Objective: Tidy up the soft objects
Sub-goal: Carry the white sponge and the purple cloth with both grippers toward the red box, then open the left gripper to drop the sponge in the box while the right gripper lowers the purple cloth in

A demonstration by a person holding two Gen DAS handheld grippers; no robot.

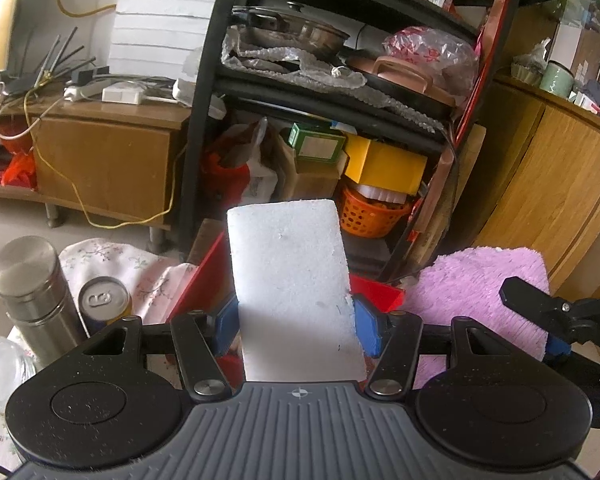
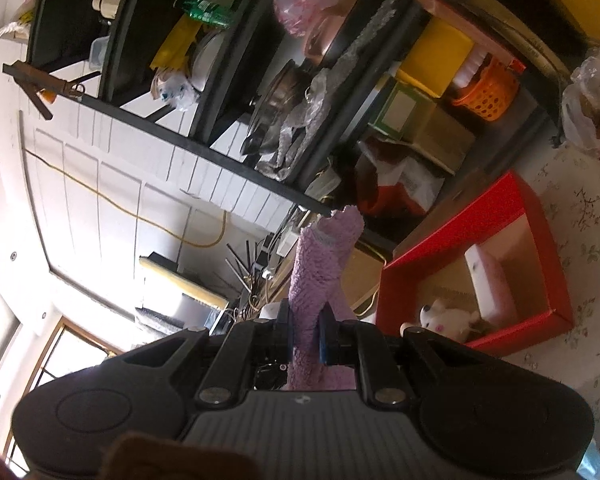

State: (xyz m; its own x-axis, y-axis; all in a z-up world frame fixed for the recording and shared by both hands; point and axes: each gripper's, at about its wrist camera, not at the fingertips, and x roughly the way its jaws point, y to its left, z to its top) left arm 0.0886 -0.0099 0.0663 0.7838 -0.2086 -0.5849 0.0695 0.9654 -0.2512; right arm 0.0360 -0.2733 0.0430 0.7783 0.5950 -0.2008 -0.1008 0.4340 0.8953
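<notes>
— While both tools were up off the table, what did each one have?
— The left gripper (image 1: 296,326) was partly spread, its blue pads (image 1: 366,330) pressed on the two long sides of a white rectangular foam block (image 1: 290,280), which stood up and away from the camera. The right gripper (image 2: 305,334) was clamped nearly flat on a fluffy lilac cloth (image 2: 320,264), rolled into a narrow column between the pads; the left wrist view showed the same cloth (image 1: 472,292) spread wide beside that tool.
— And the container?
— A red open-topped cardboard box (image 2: 536,216) sat on the floral tablecloth (image 2: 588,208). Inside lay a small white plush toy with pink cheeks (image 2: 444,318) near one corner and a pale rectangular foam piece (image 2: 490,280) leaning against the inner wall just beside it. From the left wrist, only the box's red rim (image 1: 376,290) showed behind the held block.
— Anything else on the table?
— A steel vacuum flask (image 1: 32,292), a drink can (image 1: 104,300) touching it, and a clear glass jar (image 1: 0,368) at the edge. Behind stood a black shelf rack (image 1: 204,120) with pots, a yellow box (image 1: 384,164) and an orange plastic basket (image 1: 372,216).
</notes>
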